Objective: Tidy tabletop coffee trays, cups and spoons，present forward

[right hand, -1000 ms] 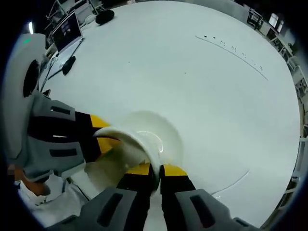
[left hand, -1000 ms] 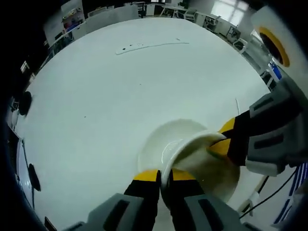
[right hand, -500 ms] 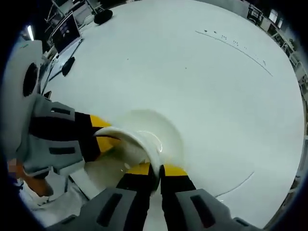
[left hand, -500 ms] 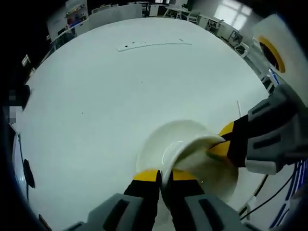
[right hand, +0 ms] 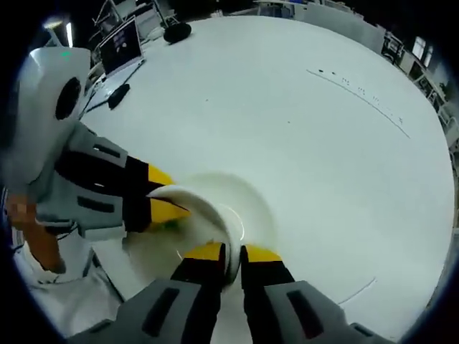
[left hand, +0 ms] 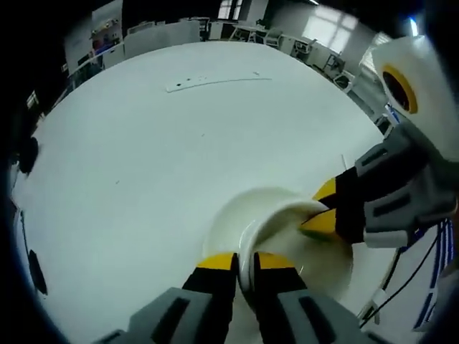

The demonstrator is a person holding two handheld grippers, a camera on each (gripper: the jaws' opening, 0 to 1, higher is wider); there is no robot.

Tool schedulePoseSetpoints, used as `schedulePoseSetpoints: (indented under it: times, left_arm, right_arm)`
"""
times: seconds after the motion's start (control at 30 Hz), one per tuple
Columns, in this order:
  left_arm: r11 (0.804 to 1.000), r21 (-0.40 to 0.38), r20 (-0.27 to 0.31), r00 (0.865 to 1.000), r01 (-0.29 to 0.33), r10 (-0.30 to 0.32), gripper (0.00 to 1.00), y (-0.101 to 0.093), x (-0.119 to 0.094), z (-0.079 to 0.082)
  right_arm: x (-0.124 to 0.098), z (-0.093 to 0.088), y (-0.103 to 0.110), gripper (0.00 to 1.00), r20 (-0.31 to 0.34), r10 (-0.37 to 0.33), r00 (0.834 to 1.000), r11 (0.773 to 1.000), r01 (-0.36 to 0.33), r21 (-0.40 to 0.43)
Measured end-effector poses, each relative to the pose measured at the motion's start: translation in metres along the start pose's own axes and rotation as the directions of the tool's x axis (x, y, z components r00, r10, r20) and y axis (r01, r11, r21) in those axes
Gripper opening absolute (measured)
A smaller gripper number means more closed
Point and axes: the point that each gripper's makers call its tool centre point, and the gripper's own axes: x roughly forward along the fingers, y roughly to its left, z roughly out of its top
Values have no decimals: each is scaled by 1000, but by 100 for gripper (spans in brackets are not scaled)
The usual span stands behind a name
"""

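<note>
We get bright, even light; windows [left hand: 326,21] glow ahead of the left gripper, soft glare on the table [left hand: 143,165], fisheye-bent edges.

Since 1.0 s ago: both camera views have shifted and rolled, so most apparent motion is camera motion.

Left gripper view: the right gripper [left hand: 324,209] now enters higher on the right side, its body tilted more steeply. The cup [left hand: 276,222] appears less tipped; its rim sits closer over the saucer [left hand: 229,218] than before.

Right gripper view: the left gripper [right hand: 166,203] now reaches in from higher up on the left, angled downward towards the cup [right hand: 204,215]. More of the desk's [right hand: 287,129] far edge shows, with a laptop [right hand: 122,46] further into frame at upper left.
</note>
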Motion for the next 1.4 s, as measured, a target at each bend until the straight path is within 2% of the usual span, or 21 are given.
schedulePoseSetpoints:
  times: [0.17,0.23,0.33,0.43,0.53,0.63,0.77,0.83,0.87,0.9,0.93,0.97,1.0,1.03,1.17,1.2,1.23,1.27,1.33,1.37,1.4]
  left_arm:
    - [999,50,48,999,12,-15,13,-1,-1,3]
    - [998,64,109,993,30,-36,12,-1,-3,11]
    - [994,92,145,987,53,-66,12,-1,-5,15]
    - [993,110,173,982,53,-72,12,-1,-10,17]
    - [987,149,218,972,54,-86,14,1,-15,21]
    - [983,173,278,954,67,-114,16,3,-20,28]
    - [972,218,377,911,89,-168,18,-1,-33,40]
    - [963,254,427,883,88,-193,20,-2,-41,48]
    - [965,248,423,887,83,-185,20,-1,-42,46]
    - [963,262,442,878,69,-183,20,0,-46,48]
    - [954,296,473,860,49,-190,20,3,-50,56]
    - [951,307,499,845,34,-191,20,6,-54,61]
    - [944,330,519,830,25,-204,22,6,-59,65]
    - [929,370,545,808,6,-222,25,5,-64,69]
    - [929,368,601,770,-28,-215,27,9,-80,63]
    - [930,366,620,757,-44,-208,28,12,-84,64]
    - [929,366,635,746,-59,-203,29,15,-87,65]
    - [927,364,660,726,-86,-192,31,18,-93,65]
    - [931,348,696,696,-111,-177,32,25,-103,64]
    - [936,334,712,681,-115,-170,32,28,-108,64]
    - [939,321,730,663,-122,-164,32,31,-114,64]
  right_arm:
    - [-5,13,3,12,101,37,994,999,-34,-34]
    - [-7,17,6,15,130,58,990,998,-55,-25]
    - [-10,19,6,16,148,62,987,998,-58,-33]
    - [-13,27,7,18,209,65,976,997,-53,-60]
    - [-16,30,8,19,249,79,965,995,-64,-71]
    - [-21,37,8,21,308,86,947,995,-64,-81]
    - [-33,45,14,28,395,109,912,990,-66,-121]
    - [-39,49,16,28,432,116,894,987,-56,-150]
    - [-42,49,17,28,447,118,887,986,-51,-160]
    - [-44,48,17,29,451,116,885,986,-47,-160]
    - [-48,52,19,30,478,121,870,984,-41,-176]
    - [-51,51,19,33,485,121,866,983,-37,-179]
    - [-56,53,20,35,513,123,850,982,-28,-189]
    - [-59,54,20,36,527,124,841,980,-22,-196]
    - [-73,54,14,39,597,95,797,980,29,-196]
    - [-78,56,13,41,626,95,774,981,35,-191]
    - [-82,56,11,42,642,89,761,983,38,-181]
    - [-86,55,9,43,656,81,751,983,49,-177]
    - [-99,60,7,43,717,71,693,978,94,-188]
    - [-103,60,6,43,729,61,681,977,109,-183]
    - [-111,61,5,43,761,50,647,973,139,-183]
